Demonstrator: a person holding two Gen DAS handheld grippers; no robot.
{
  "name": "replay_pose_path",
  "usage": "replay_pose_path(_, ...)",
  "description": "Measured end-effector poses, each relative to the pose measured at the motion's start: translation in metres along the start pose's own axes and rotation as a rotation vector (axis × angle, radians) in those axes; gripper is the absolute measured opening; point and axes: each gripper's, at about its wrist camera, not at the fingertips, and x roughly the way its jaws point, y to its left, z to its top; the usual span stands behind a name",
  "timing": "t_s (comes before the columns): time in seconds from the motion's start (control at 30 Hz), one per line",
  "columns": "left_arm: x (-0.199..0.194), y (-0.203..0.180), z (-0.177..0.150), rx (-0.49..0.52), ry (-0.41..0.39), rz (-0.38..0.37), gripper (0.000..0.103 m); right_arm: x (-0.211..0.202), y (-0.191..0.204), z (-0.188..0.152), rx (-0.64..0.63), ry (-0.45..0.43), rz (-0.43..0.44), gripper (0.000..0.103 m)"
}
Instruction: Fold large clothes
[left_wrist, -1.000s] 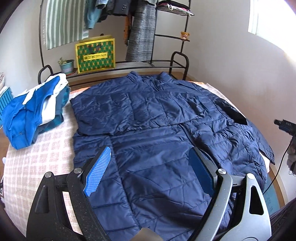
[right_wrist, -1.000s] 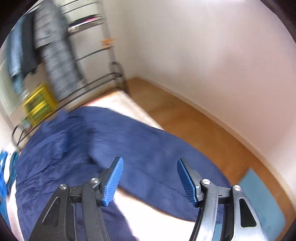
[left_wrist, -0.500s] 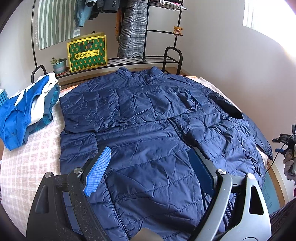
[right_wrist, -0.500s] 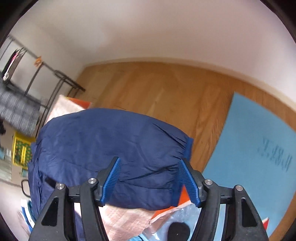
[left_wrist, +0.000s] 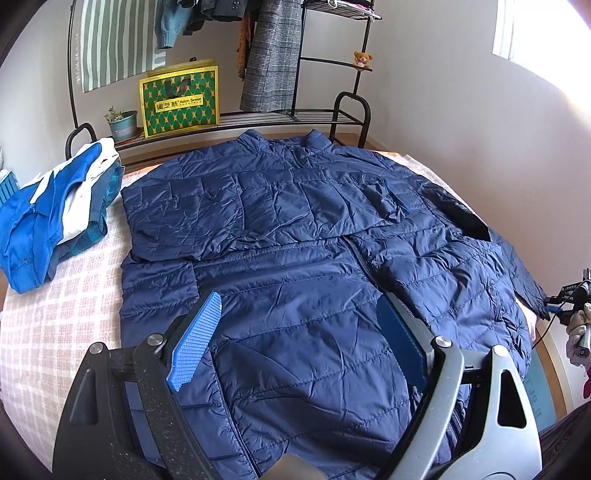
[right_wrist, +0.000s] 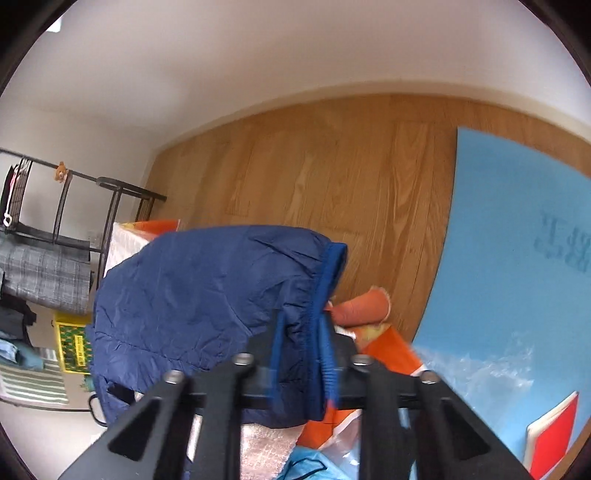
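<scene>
Left wrist view: left gripper (left_wrist: 295, 339) jaws spread wide, hovering over the lower front of the navy quilted jacket (left_wrist: 295, 229), which lies flat on the checked bedspread (left_wrist: 55, 314) beside a pile of blue and white clothes (left_wrist: 55, 214). Right wrist view: right gripper (right_wrist: 303, 354) jaws pinching the jacket's sleeve cuff (right_wrist: 325, 291), which hangs off the bed edge over the wood floor (right_wrist: 332, 166).

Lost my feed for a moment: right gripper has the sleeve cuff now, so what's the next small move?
Probably lift the right gripper and carry the sleeve cuff inward across the jacket. The jaws are shut on the cuff, that sleeve hangs off the bed edge, and the left gripper is open above the hem.
</scene>
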Motion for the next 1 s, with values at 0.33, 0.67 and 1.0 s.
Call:
replay_pose_path(0.33, -0.002, -0.003, 0.002, 0.001, -0.006, 0.001, 0.089, -0.054, 0.097, -0.019, -0.243, -0.167, 0.087, 0.003)
replay_pose_path(0.67, -0.009, 0.016, 0.007, -0.035, -0.022, 0.019, 0.089, -0.058, 0.256, -0.099, -0.631, -0.181, 0.187, 0.002)
replay_pose_path(1.0, -0.022, 0.049, 0.009, -0.099, -0.041, 0.052, 0.089, -0.006, 0.378, -0.2, -0.853, -0.059, 0.296, 0.002)
